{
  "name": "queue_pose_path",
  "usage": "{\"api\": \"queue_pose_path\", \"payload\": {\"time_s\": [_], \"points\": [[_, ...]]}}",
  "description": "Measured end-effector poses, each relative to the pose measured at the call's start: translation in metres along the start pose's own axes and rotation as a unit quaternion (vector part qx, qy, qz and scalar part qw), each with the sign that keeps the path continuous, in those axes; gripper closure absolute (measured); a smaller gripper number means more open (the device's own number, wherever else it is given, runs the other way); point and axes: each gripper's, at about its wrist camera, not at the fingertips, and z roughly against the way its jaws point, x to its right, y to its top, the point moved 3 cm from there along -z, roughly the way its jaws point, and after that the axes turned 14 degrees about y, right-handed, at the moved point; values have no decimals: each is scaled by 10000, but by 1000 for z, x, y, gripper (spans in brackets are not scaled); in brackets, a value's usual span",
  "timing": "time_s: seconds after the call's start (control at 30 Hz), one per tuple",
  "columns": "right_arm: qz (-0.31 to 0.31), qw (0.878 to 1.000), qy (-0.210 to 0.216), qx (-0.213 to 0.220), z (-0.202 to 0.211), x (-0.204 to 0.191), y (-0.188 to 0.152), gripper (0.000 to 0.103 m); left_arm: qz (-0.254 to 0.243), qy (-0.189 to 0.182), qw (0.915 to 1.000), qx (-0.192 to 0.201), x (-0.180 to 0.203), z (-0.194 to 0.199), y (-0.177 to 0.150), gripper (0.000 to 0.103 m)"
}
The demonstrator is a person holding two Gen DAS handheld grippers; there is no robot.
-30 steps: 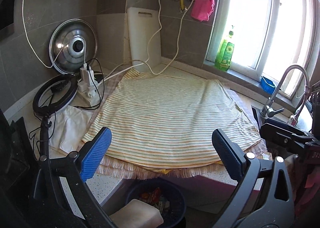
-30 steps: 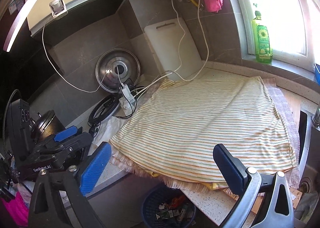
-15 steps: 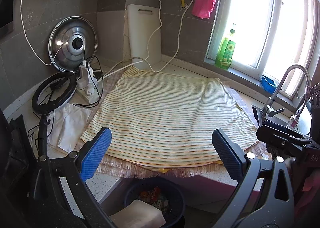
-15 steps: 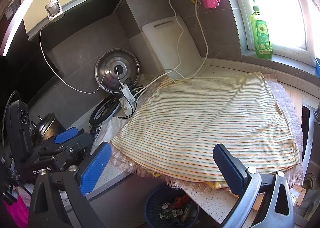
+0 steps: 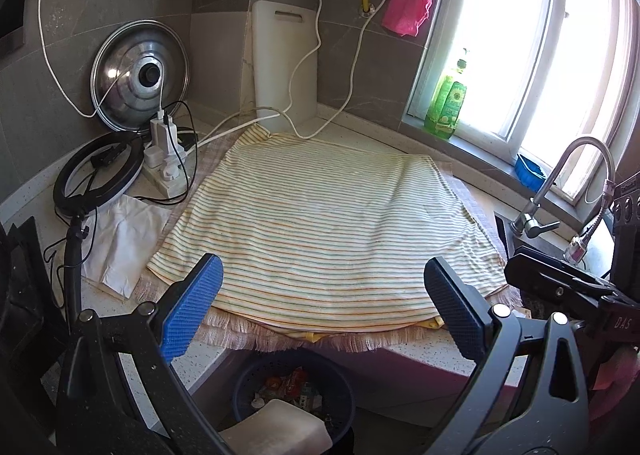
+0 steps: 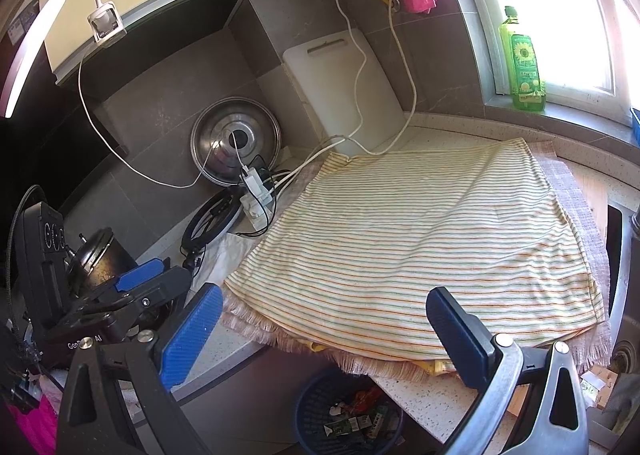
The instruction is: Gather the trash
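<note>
A dark blue mesh waste basket (image 5: 340, 377) (image 6: 316, 399) stands on the floor below the counter's front edge, with wrappers and scraps (image 5: 294, 385) (image 6: 356, 421) inside. A striped cloth (image 5: 320, 223) (image 6: 416, 239) covers the counter and nothing lies on it. My left gripper (image 5: 324, 307) hangs open above the counter edge and the basket, holding nothing. My right gripper (image 6: 324, 329) is open and empty too, over the same edge from the right. Each gripper shows in the other's view: the right one (image 5: 560, 287), the left one (image 6: 132, 287).
At the back stand a white cutting board (image 5: 284, 63), a steel pot lid (image 5: 140, 71), a power strip with cables (image 5: 166, 163) and a ring light (image 5: 96, 175). White paper (image 5: 120, 235) lies left of the cloth. A faucet (image 5: 568, 183) and sink are right. A pale block (image 5: 276, 431) rests at the basket's near rim.
Both cameras have drawn slightly back and up from the counter. Both grippers stay open and empty.
</note>
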Motion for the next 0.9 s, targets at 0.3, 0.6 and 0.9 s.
{"api": "queue_pose_path", "payload": {"time_s": [0.3,0.6,0.9], "points": [[-91,10000,-12,6,1,2,-3,0,-2,3,10000,-9,0,1,0,1],[-128,9999,-5,4,3,5,-5,0,-7,15,10000,-5,2,1,-1,1],[-240,9997,-37,-8,5,10,-8,0,-58,-44,10000,-55,2,0,0,1]]}}
